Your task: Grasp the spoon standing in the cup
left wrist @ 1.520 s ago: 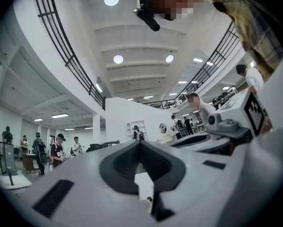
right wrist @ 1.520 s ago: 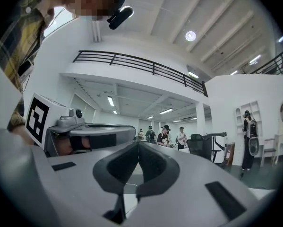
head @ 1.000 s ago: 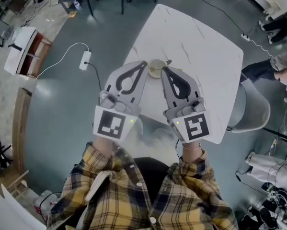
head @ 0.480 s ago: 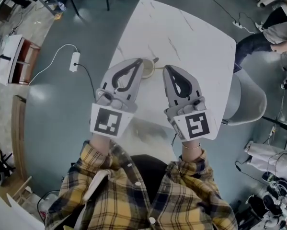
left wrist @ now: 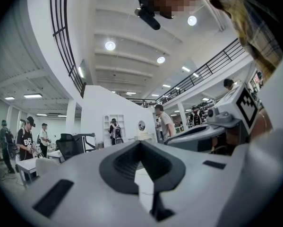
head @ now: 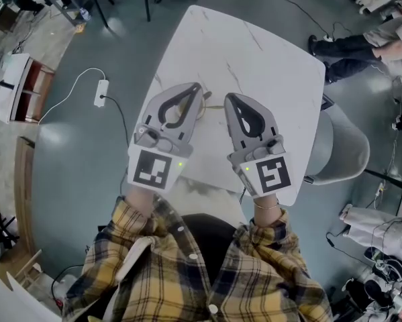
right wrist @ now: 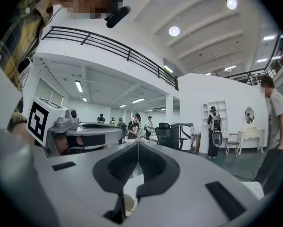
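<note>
Your left gripper (head: 199, 88) is clenched: in the left gripper view its two jaws meet at the tips, with only the open loop behind them and nothing caught between. Your right gripper (head: 227, 97) is likewise clenched, jaws touching at the tips and holding nothing. Both are held side by side over the near part of the white marbled table (head: 254, 52), tips pointing away from you and close together but not touching. The cup (right wrist: 128, 203) stands on the table below and just ahead of the tips. In the right gripper view a pale part of its rim shows low down through the loop of the jaws. In the head view it is almost wholly covered by the tip of the left gripper. The spoon cannot be made out with any certainty in any view, so its lean and exact place go unrecorded. Neither gripper touches the cup. A grey chair (head: 345, 146) stands at the table's right edge, and a white power strip (head: 101, 92) lies on the floor to the left.
</note>
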The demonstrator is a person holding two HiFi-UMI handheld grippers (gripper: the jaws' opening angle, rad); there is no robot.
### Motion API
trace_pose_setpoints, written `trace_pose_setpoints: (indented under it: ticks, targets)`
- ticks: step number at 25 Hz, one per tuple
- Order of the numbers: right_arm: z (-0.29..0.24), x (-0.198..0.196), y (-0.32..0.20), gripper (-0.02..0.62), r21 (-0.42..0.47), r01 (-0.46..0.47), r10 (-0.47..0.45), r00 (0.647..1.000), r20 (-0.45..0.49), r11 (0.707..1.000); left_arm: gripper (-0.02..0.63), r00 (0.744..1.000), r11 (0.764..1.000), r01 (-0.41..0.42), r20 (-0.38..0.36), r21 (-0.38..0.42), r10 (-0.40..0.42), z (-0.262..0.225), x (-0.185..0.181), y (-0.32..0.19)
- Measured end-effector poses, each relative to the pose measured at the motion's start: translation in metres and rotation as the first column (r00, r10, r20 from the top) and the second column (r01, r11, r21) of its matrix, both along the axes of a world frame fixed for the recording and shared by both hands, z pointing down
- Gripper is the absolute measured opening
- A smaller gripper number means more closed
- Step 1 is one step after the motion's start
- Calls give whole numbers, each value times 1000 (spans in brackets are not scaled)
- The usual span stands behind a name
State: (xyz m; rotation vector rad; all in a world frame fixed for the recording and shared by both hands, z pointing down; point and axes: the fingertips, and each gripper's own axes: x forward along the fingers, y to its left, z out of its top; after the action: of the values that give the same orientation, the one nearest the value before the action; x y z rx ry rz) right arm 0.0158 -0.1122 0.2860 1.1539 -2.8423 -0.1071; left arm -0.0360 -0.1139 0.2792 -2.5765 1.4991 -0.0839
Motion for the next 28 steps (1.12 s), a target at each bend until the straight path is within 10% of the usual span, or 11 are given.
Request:
trace_pose_setpoints:
  ticks: [28]
  targets:
    - [58,14,-27,18,-191,-177,181,984,4,966,18,994,992,-113,-2,-60,113,37,1,-41]
